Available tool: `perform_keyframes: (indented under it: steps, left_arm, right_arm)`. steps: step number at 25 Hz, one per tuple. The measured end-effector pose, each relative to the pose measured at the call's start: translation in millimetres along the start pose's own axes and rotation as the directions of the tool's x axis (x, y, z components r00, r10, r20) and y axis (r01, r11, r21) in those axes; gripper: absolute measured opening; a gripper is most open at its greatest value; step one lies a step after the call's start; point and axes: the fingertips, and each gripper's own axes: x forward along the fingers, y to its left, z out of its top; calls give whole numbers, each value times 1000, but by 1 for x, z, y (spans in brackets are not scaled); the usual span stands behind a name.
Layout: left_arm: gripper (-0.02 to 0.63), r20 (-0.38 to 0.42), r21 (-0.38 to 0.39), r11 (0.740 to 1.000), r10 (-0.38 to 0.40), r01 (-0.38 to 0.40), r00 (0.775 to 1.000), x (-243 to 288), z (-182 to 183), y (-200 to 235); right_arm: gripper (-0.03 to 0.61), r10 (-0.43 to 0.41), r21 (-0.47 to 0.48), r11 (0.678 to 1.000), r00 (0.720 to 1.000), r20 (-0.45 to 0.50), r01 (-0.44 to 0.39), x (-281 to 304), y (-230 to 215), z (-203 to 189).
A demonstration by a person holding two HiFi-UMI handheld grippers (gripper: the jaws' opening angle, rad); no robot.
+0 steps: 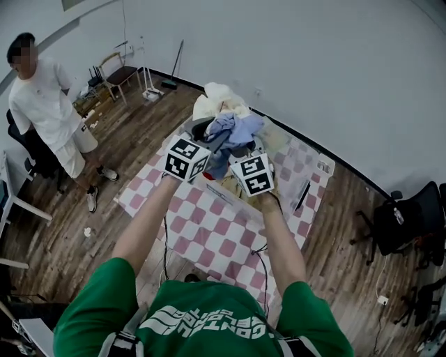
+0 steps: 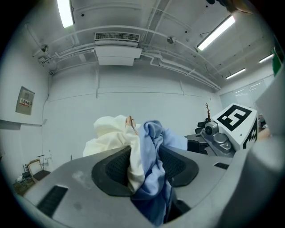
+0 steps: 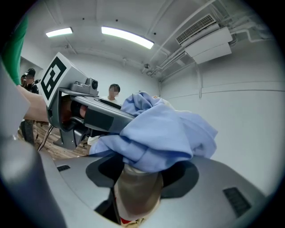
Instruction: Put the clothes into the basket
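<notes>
room: white walls [image 1: 313, 70], wood plank floor [image 1: 83, 202]; in the left gripper view we see ceiling strip lights [image 2: 65, 12] and an air-conditioning unit [image 2: 118, 46].
bench: covered in a pink-and-white checked cloth [image 1: 216, 237], set at an angle to us on the floor.
around: a bystander [image 1: 49, 104] in white stands past the bench's left corner; a wooden chair [image 1: 118, 73] is by the far wall; a black office chair [image 1: 411, 216] is off the right side.
left claw [image 2: 144, 167]: about half closed, tilted up, pinching the clothes bundle [image 1: 224, 118]; a cream garment [image 2: 111, 133] and a blue garment [image 2: 153, 147] are squeezed side by side between the pads.
right claw [image 3: 138, 178]: about half closed, also tilted up, gripping a tan fold [image 3: 136, 189] of the same bundle; the blue garment is heaped over its tips.
claws together: side by side, tips converging on the bundle.
bundle place: lifted clear of the bench, over its far edge.
bundle axis: in the head view we read it running away from us, cream end farthest, blue end nearest, a blue tail hanging down between the claws.
</notes>
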Motion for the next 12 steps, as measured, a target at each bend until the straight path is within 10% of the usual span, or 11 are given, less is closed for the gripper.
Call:
perform_keyframes:
  steps: [12]
  left_arm:
    - [190,-124,-68,994,-89,80,988,67,-83,2]
  right_arm:
    - [245,-1,96,995,991,-136,14,39,-23,-95]
